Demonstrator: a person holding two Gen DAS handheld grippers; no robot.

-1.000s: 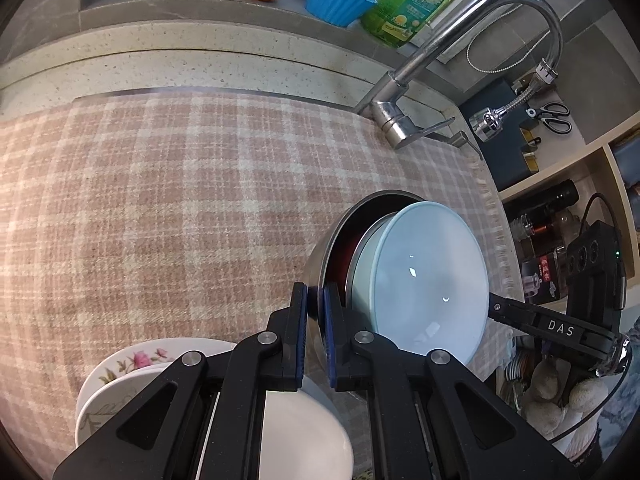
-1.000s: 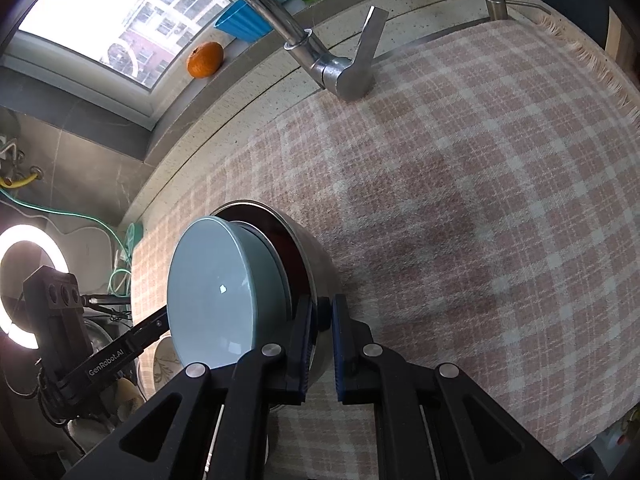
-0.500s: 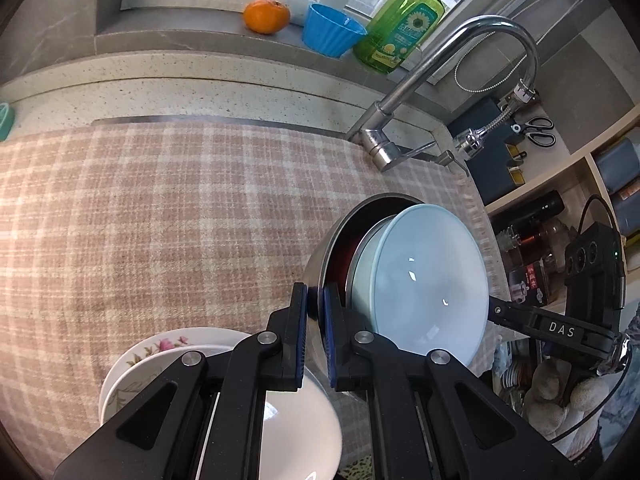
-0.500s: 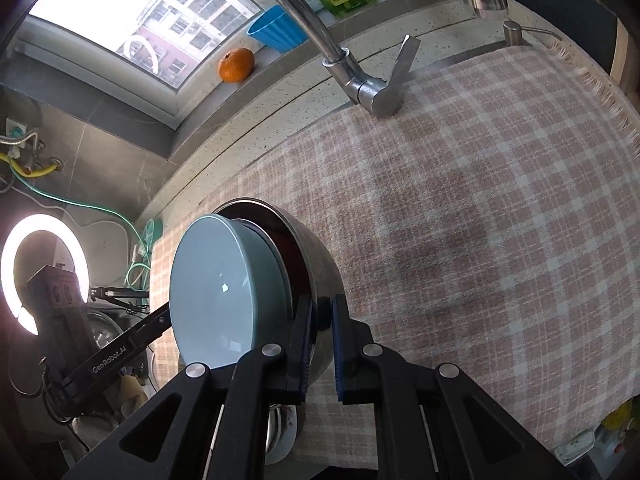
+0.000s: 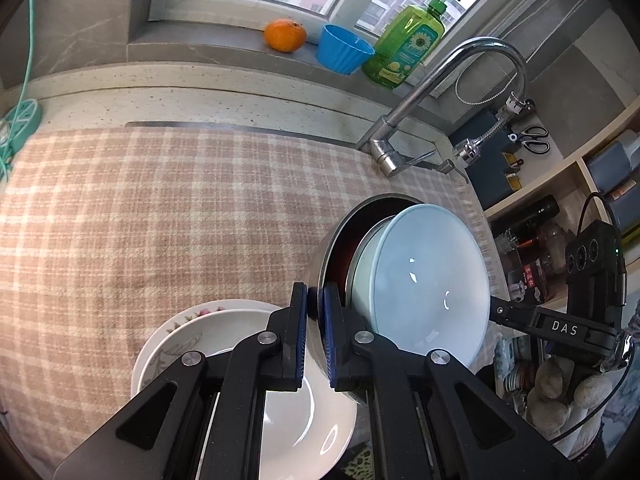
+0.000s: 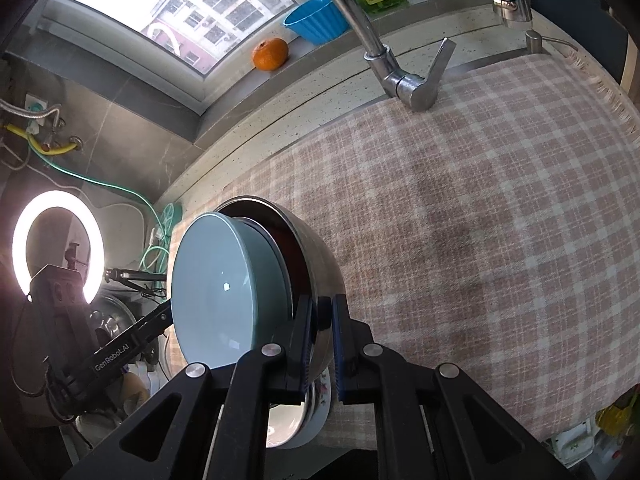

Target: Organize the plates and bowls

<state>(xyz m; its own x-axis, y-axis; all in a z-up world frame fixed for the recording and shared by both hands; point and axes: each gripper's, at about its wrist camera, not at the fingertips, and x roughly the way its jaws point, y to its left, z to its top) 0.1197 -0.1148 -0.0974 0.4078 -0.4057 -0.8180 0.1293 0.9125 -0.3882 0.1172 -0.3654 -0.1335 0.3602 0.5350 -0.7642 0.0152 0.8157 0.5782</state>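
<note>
A steel bowl point(image 5: 326, 264) holds nested bowls, the innermost pale blue point(image 5: 424, 284). Both grippers clamp the steel bowl's rim from opposite sides and hold the stack in the air over the checked cloth point(image 5: 160, 216). My left gripper point(image 5: 315, 336) is shut on the rim. My right gripper point(image 6: 320, 344) is shut on the far rim of the steel bowl point(image 6: 320, 264), with the pale blue bowl point(image 6: 224, 292) to its left. A stack of white floral plates point(image 5: 208, 328) lies on the cloth below, also in the right wrist view point(image 6: 316, 416).
A chrome tap point(image 5: 404, 120) rises at the cloth's back right. An orange point(image 5: 285, 35), a blue cup point(image 5: 344, 48) and a green soap bottle point(image 5: 408, 46) stand on the sill. Shelves with clutter point(image 5: 560, 216) are at the right. A ring light point(image 6: 56, 248) stands at the left.
Both grippers have lifted the bowl stack higher and back from the cloth. The sill and window show more, and more of the floral plates shows below.
</note>
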